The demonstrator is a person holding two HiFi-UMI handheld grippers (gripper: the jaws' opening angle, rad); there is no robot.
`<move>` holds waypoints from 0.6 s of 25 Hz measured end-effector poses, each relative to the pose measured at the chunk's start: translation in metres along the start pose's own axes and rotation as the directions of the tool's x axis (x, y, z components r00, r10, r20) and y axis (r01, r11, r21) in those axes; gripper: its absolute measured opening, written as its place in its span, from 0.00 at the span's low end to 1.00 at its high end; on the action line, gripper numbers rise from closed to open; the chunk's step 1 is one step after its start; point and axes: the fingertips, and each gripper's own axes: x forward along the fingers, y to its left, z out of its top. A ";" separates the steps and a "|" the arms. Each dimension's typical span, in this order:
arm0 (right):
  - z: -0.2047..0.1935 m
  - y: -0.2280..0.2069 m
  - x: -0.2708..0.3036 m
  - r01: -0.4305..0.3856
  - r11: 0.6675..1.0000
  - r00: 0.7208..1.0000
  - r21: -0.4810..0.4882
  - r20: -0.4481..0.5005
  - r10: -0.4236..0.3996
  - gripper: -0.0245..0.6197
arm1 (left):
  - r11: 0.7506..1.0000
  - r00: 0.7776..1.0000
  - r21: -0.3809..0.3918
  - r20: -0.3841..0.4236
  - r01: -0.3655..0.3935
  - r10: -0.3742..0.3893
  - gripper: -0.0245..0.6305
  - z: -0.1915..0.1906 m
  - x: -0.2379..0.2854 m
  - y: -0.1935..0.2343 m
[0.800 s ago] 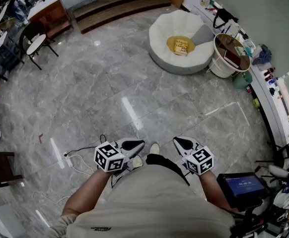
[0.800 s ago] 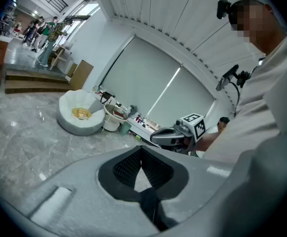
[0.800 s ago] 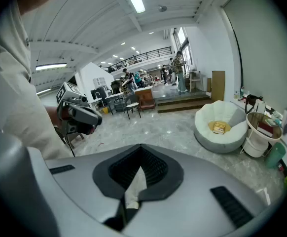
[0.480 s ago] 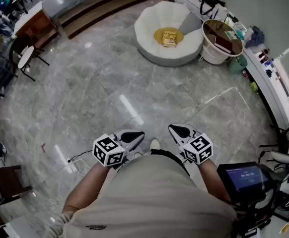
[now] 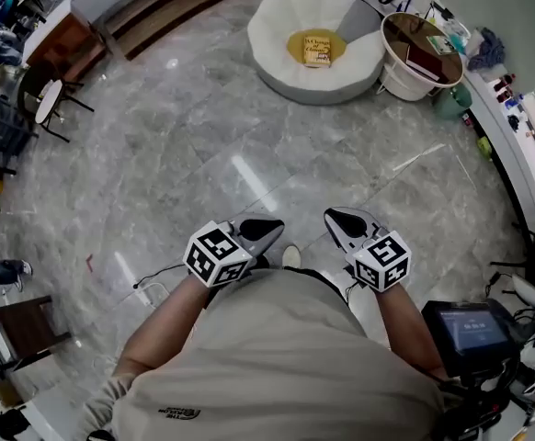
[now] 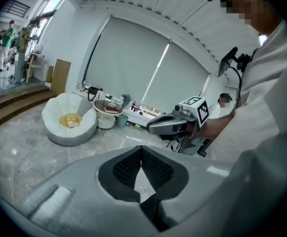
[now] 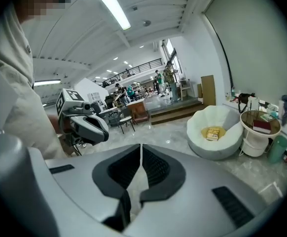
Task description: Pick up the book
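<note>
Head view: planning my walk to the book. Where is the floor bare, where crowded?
Bare: the grey floor between the person and the white beanbag holding the book. Crowded: chairs along the left, shelf clutter along the right, a cable near the feet.

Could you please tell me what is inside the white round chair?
A yellow cushion lies in the white chair, with the book flat on top of it. Anything beneath the book or cushion is covered.
</note>
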 end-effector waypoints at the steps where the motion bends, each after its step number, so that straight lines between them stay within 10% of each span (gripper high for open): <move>1: 0.002 -0.005 0.004 0.001 1.000 1.000 0.020 0.013 -0.001 0.06 | 1.000 1.000 0.001 -0.004 0.004 -0.004 0.05 0.003 0.003 0.003; 15: 0.074 -0.102 0.139 0.087 0.977 0.994 0.193 0.047 -0.097 0.20 | 0.996 0.995 -0.028 0.045 0.090 -0.089 0.05 0.064 0.014 0.181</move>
